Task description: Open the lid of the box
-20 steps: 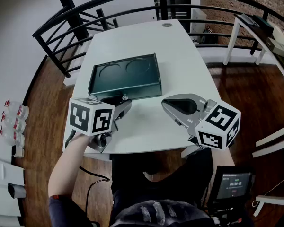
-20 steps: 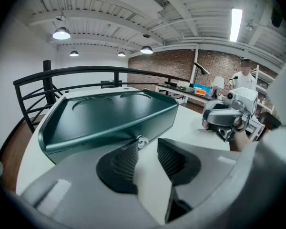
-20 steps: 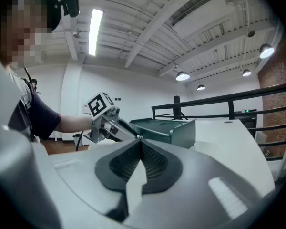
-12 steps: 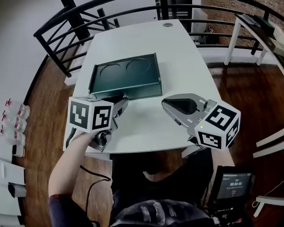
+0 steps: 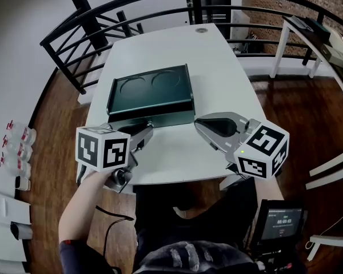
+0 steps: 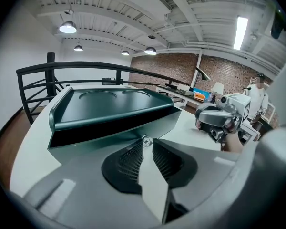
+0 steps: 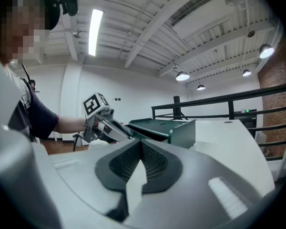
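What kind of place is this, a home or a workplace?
Probably a workplace, perhaps a lab on a raised loft floor: a black railing curves round the white table, and the left gripper view shows a brick wall and exposed ceiling beams.

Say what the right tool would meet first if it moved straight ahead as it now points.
Most likely the front of the dark green rectangular box, close to where the left tool pinches its small silver latch. Depth is unclear, so the left tool itself might come first.
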The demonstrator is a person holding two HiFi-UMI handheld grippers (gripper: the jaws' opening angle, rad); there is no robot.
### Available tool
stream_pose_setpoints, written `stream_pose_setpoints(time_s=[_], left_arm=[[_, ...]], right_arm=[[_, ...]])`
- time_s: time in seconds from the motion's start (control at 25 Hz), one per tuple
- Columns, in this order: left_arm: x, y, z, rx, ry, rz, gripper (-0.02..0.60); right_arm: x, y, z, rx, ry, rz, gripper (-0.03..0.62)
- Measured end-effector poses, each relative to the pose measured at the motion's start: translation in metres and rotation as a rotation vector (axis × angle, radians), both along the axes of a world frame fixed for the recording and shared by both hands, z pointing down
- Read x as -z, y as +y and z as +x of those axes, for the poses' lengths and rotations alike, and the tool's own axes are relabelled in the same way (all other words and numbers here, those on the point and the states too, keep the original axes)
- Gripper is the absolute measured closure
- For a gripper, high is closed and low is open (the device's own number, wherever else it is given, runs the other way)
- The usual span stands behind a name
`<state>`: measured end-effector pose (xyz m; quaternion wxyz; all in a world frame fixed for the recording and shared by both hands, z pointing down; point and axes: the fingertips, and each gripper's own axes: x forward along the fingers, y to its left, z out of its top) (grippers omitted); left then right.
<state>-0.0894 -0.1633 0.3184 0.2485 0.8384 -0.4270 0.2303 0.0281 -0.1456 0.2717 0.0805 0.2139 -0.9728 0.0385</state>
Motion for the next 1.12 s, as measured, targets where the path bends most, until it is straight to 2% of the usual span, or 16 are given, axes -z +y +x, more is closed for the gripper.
stream_pose_setpoints(time_s=[0.28, 0.44, 0.6, 0.96, 1.12], left_arm=[[0.001, 0.033, 0.007, -0.038, 0.039, 0.013, 0.506], [0.001, 0.045, 0.012, -0.051, 0.057, 0.028, 0.506], [0.002, 0.060, 0.008, -0.054, 0.079, 0.044, 0.506], [0.008, 0.096, 0.011, -0.075, 0.089, 0.085, 0.506], [0.007, 0.103, 0.004, -0.040, 0.058, 0.141, 0.508]], right_arm=[[0.001, -0.002, 0.010, -0.002, -0.001, -0.004, 0.591], [0.001, -0.016, 0.038, -0.087, -0.003, -0.002, 0.591], [0.001, -0.021, 0.044, -0.127, -0.001, -0.003, 0.591], [0.002, -0.022, 0.043, -0.128, 0.000, -0.004, 0.591], [0.002, -0.022, 0.044, -0.130, -0.001, -0.004, 0.591]])
